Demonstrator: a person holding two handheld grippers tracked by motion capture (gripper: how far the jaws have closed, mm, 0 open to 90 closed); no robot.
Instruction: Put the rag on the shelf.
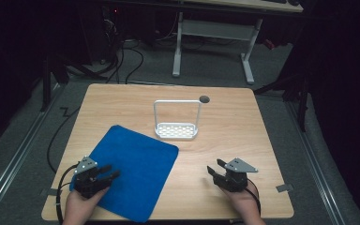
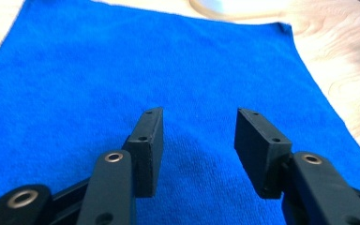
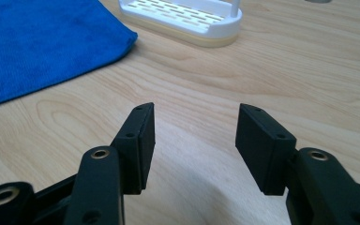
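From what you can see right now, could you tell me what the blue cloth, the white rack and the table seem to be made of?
The blue cloth looks like soft microfibre or terry: matte, with a fuzzy nap. The white rack seems plastic, perhaps coated metal: smooth, slightly glossy, with a slotted base and a thin hoop handle. The table shows light wood grain with a smooth sheen, likely laminate or veneer.

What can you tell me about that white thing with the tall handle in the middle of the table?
The white rack is a small oblong tray with rows of slots in its floor and a thin frame rising from its two ends like a tall square handle. It looks like plastic with a metal frame. It stands upright on the wooden table, empty, just beyond the corner of the blue cloth and apart from it. Nothing else touches it.
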